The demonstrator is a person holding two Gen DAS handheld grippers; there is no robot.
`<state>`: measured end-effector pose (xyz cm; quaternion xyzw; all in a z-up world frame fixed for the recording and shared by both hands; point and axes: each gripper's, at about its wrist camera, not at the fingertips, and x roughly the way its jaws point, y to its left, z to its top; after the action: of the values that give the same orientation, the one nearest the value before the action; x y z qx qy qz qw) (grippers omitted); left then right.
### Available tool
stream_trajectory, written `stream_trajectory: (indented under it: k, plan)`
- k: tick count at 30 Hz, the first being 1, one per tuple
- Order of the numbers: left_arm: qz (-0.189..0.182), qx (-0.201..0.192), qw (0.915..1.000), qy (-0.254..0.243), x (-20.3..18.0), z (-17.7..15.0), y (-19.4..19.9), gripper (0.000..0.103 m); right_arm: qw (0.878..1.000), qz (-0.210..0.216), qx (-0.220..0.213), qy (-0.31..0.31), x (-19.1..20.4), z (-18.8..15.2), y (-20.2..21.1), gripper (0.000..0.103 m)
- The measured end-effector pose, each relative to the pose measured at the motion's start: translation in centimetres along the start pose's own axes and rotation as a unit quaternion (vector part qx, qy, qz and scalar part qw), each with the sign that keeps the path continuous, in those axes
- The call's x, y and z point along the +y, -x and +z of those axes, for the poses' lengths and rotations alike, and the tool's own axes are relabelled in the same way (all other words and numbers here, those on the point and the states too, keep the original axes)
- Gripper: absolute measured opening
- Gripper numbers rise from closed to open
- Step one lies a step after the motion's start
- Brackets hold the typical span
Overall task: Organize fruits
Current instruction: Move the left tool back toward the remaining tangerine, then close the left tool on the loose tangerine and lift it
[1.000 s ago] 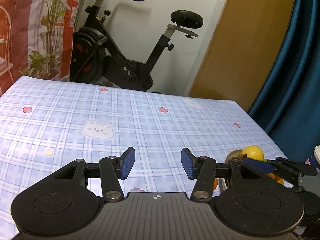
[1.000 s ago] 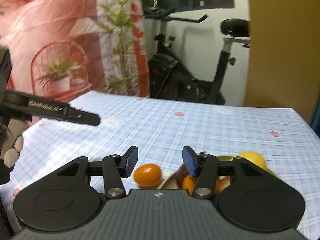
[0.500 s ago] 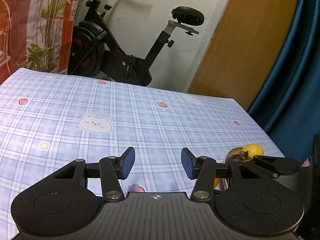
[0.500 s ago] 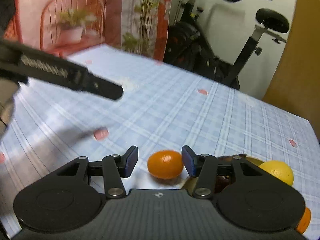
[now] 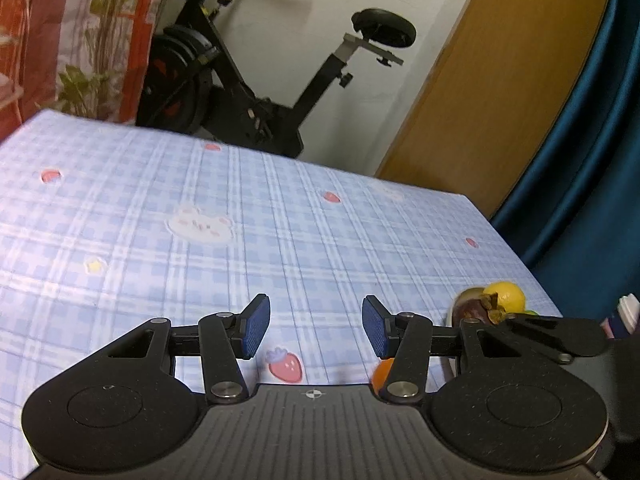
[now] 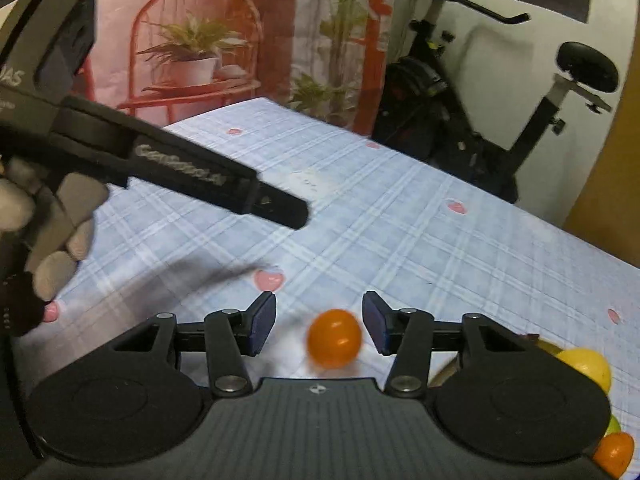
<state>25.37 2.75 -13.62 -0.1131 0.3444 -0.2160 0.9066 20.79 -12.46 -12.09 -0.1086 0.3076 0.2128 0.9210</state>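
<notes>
Orange (image 6: 334, 338) roundish, between spread right gripper (image 6: 319, 329) fingers, untouched

Counter (image 5: 320, 240) cloth pale blue plaid with pink strawberry, white bear and yellow star prints, orange fruit (image 6: 334, 337) plain glossy orange, lemon (image 6: 590, 366) yellow, claw pads (image 6: 262, 326) dark blue on black frame, curtain (image 5: 580, 140) deep teal, door (image 5: 500, 80) ochre brown.

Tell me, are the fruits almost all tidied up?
Partly. A lemon and a dark fruit already lie together at the table's right edge, with another orange fruit close by. Right now the open right gripper has a loose orange lined up between its fingers, not yet gripped. The left gripper is open and empty. That orange is left to move.
</notes>
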Motion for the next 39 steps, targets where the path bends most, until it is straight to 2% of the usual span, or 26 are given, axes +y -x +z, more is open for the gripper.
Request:
stream_trajectory:
  k: [6,8,12,18,25,31,39]
  plan:
    - [-0.034,0.025,0.9991,0.006,0.1,-1.3,-1.0,0.054,0.999,-0.001,0.033,-0.028,-0.5,-1.0,-1.6,0.054]
    - [-0.044,0.032,0.9985,0.004,-0.1,-1.6,-1.5,0.054,0.999,0.001,0.034,-0.038,-0.4,-1.4,-1.7,0.052]
    - [-0.06,0.046,0.9971,-0.008,-0.8,-2.3,-2.1,0.054,0.999,0.012,0.032,-0.04,-0.1,-1.8,-1.6,0.041]
    - [-0.062,0.064,0.996,-0.011,-0.9,-3.3,-3.1,0.053,0.999,0.024,0.024,-0.041,0.1,-2.1,-1.9,0.037]
    - [-0.06,0.055,0.9965,0.018,0.5,-3.0,-4.3,0.05,0.999,0.027,0.015,-0.037,0.2,-1.9,-2.4,0.037]
    - [-0.064,0.043,0.9959,0.047,1.8,-2.2,-4.6,0.05,0.999,0.011,0.002,-0.03,-0.5,-0.7,-3.0,0.04]
    - [-0.074,0.041,0.9957,0.038,1.7,-1.5,-5.8,0.05,1.0,0.012,0.002,-0.028,-0.7,0.2,-4.6,0.045]
